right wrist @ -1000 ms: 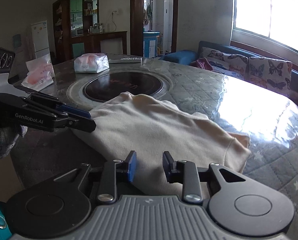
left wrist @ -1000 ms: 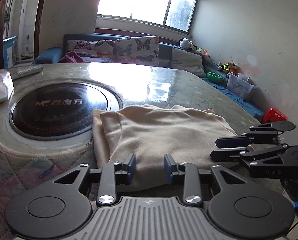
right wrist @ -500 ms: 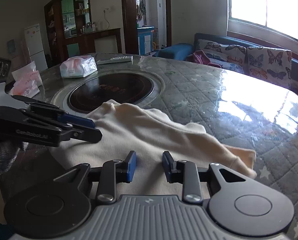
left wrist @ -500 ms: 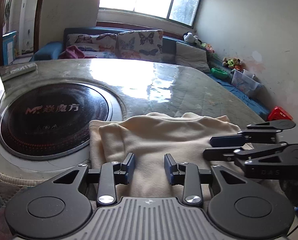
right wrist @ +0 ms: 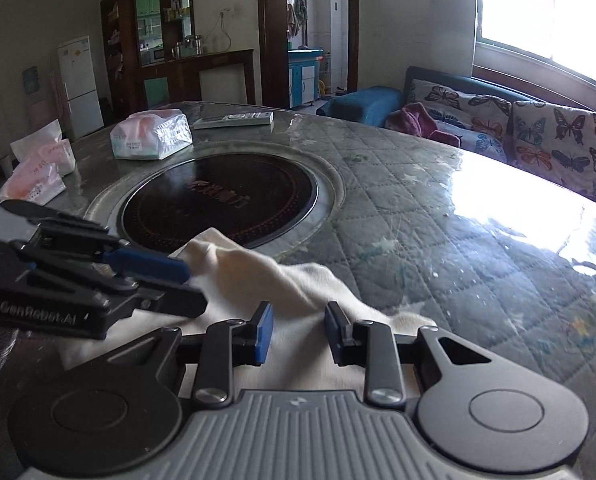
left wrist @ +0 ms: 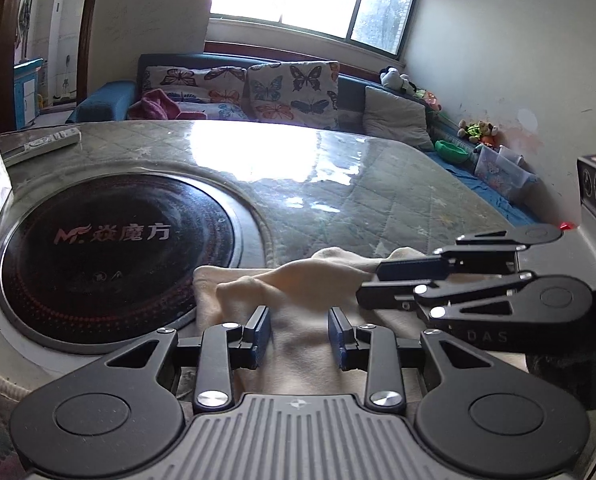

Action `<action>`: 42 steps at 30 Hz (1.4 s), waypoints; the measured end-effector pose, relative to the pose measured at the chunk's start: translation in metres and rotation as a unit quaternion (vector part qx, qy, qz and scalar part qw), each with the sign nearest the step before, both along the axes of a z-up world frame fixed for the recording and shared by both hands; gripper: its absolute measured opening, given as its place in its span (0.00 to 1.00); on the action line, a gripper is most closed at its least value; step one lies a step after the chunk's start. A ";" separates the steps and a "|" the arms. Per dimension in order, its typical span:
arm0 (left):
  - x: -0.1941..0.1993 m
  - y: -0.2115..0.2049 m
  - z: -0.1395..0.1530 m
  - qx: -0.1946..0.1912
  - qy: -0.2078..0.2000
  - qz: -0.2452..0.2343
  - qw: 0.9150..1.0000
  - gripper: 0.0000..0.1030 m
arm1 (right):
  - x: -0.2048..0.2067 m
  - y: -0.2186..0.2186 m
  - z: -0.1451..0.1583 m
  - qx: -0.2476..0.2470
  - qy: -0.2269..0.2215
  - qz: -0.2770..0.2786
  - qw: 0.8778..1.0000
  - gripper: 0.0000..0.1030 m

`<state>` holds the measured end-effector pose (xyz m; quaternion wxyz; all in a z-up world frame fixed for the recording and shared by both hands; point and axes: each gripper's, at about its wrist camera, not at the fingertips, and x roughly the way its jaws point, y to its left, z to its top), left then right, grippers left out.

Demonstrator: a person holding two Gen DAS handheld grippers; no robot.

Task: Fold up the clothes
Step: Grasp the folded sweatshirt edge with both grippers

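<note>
A cream garment [left wrist: 298,284] lies bunched on the quilted table [left wrist: 378,200], its far corner touching the rim of the round black hob [left wrist: 110,248]. My left gripper [left wrist: 299,334] is low over the garment's near part, with fabric rising between its blue pads. From the right wrist view it shows at the left [right wrist: 194,286], tips at the garment's [right wrist: 282,280] raised corner. My right gripper [right wrist: 298,332] holds a tented ridge of the same fabric. It reaches in from the right [left wrist: 372,282] in the left wrist view, close beside the left one.
A tissue pack [right wrist: 150,136], a remote control [right wrist: 234,119] and plastic packets [right wrist: 38,168] lie on the table's far side beyond the hob [right wrist: 218,200]. A sofa with butterfly cushions [left wrist: 290,92] stands behind the table under the window.
Both grippers have moved forward across the table towards the hob. The garment, flat and long before, is now pushed up into a shorter, ridged bunch. The two grippers are closer together.
</note>
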<state>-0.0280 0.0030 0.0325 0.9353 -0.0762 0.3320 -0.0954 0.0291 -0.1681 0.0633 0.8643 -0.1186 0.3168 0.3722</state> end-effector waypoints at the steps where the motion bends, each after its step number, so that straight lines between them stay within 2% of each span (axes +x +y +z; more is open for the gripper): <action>1: 0.000 0.001 -0.001 0.000 0.002 0.001 1.000 0.33 | 0.003 0.002 0.000 0.000 0.000 0.000 1.000 0.27; 6: 0.001 0.000 0.004 -0.002 -0.003 -0.002 1.000 0.33 | 0.017 0.010 -0.004 -0.002 0.004 -0.009 1.000 0.29; 8: 0.005 -0.003 0.007 -0.003 -0.008 -0.007 1.000 0.33 | 0.019 0.013 -0.006 -0.007 0.003 -0.010 1.000 0.35; 10: 0.010 -0.008 0.009 -0.003 -0.011 -0.013 1.000 0.33 | 0.021 0.013 -0.006 -0.004 0.006 -0.012 1.000 0.37; 14: 0.020 -0.013 0.010 0.000 -0.015 -0.020 1.000 0.33 | 0.020 0.001 -0.001 0.012 0.006 -0.025 1.000 0.47; 21: 0.038 -0.018 0.002 0.000 -0.008 -0.018 1.000 0.33 | 0.009 -0.034 0.004 -0.016 -0.029 -0.077 0.996 0.51; 25: 0.044 -0.018 -0.004 0.004 -0.004 -0.013 1.000 0.33 | 0.016 -0.055 -0.002 -0.017 -0.019 -0.123 0.992 0.51; 27: 0.045 -0.019 -0.004 0.011 -0.006 -0.014 1.000 0.33 | 0.020 -0.063 -0.006 -0.012 -0.010 -0.138 0.990 0.54; 28: 0.046 -0.019 -0.004 0.012 -0.006 -0.014 1.000 0.33 | 0.021 -0.065 -0.007 -0.010 -0.008 -0.142 0.990 0.58; 30: 0.045 -0.019 -0.003 0.013 -0.006 -0.013 1.000 0.33 | 0.019 -0.068 -0.006 -0.009 -0.016 -0.143 0.990 0.59; 32: 0.045 -0.016 -0.003 0.013 -0.006 -0.011 1.000 0.33 | 0.015 -0.070 -0.004 -0.006 -0.025 -0.147 0.989 0.65; 37: 0.045 -0.016 -0.004 0.016 -0.007 -0.010 1.000 0.35 | 0.015 -0.078 -0.012 -0.015 -0.020 -0.160 0.987 0.69; 42: 0.038 -0.017 0.001 0.018 -0.011 -0.012 1.000 0.37 | 0.009 -0.079 -0.006 -0.021 -0.043 -0.173 0.984 0.77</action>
